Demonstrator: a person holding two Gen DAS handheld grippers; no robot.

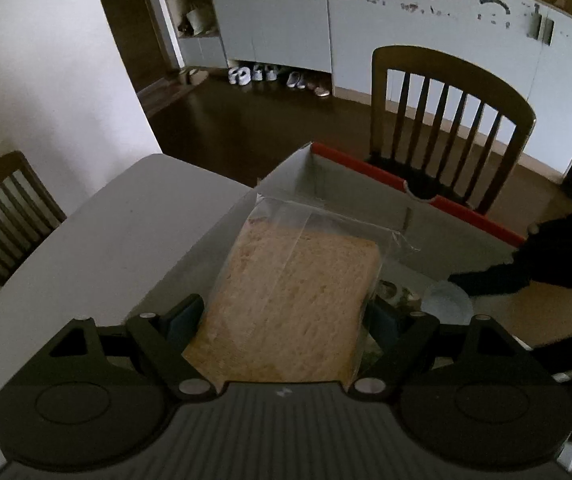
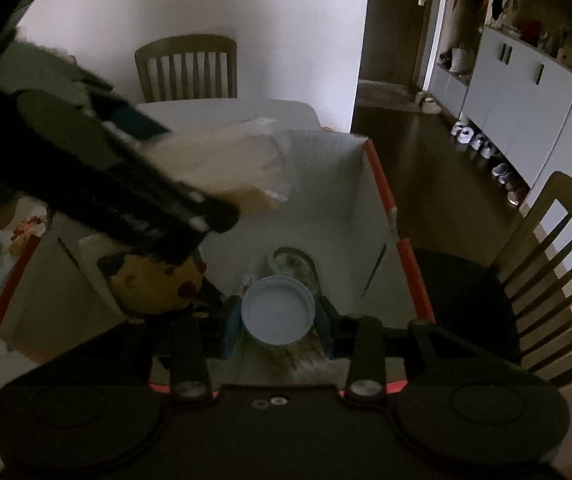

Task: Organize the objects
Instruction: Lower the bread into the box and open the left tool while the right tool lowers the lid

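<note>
My left gripper (image 1: 286,316) is shut on a slice of bread in a clear plastic bag (image 1: 293,304) and holds it over the left side of an open cardboard box with red edges (image 1: 365,166). The bagged bread also shows blurred in the right wrist view (image 2: 222,160), with the left gripper's body (image 2: 126,188) above the box. My right gripper (image 2: 278,320) is shut on a jar with a pale blue lid (image 2: 277,310) and holds it inside the box (image 2: 381,184). The lid shows in the left wrist view (image 1: 445,300).
A round yellow item with dark spots (image 2: 154,284) and another jar (image 2: 291,264) lie in the box. The box stands on a white table (image 1: 98,240). Wooden chairs (image 1: 445,120) stand at the far side and the left end (image 1: 2,208). Small items (image 2: 2,240) lie left of the box.
</note>
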